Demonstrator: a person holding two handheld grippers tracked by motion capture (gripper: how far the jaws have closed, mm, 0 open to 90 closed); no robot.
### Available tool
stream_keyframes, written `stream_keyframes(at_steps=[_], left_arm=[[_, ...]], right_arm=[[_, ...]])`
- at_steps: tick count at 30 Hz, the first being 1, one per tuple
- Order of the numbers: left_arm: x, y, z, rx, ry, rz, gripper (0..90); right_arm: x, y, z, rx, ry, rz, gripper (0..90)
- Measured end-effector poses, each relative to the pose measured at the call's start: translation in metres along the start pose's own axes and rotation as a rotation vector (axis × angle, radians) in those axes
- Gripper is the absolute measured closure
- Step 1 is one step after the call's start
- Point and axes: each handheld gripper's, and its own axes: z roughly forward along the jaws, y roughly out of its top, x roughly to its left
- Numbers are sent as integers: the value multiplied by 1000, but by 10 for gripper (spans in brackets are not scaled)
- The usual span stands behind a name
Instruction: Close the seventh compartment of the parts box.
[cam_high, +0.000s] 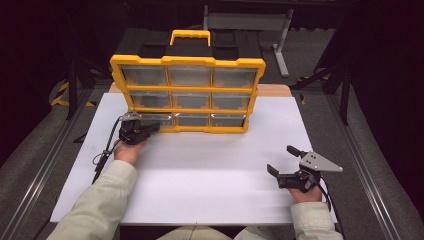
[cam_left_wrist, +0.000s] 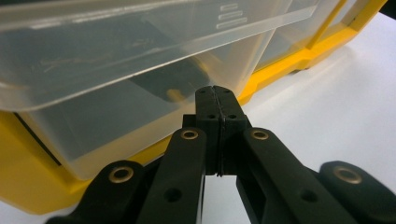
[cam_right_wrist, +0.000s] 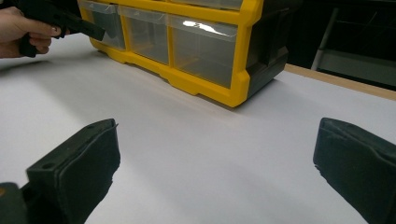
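High view: the left gripper (cam_high: 150, 128) meets the bottom-left drawer (cam_high: 150, 120) of the yellow organizer (cam_high: 187, 61) on the tabletop (cam_high: 200, 165).

Left gripper view: fingers (cam_left_wrist: 207, 109) pressed together, tips against the drawer (cam_left_wrist: 116, 112) front. Judged step: drawer handling; next requires a steady, straight stroke.

Right gripper view: the right gripper (cam_right_wrist: 215, 172) rests spread, well apart.

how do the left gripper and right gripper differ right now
The left gripper has its jaws shut together, while the right gripper holds its jaws wide apart. The left gripper sits right at the bottom-left clear drawer of the yellow organizer; the right gripper is out over bare white table, apart from the organizer. Both are black, hand-held and point roughly level.
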Motion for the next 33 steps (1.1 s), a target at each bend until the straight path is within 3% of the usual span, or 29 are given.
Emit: stream_keyframes(at_steps=[13,20,33], left_arm=[[4,-1,4,-81,35,-16,896],[1,-1,5,-87,66,35,895],[0,-1,6,-85,78,54,896]], right_arm=[[0,0,1,3,6,3,13],[0,0,1,2,9,1,13],[-1,0,1,2,9,4,13]])
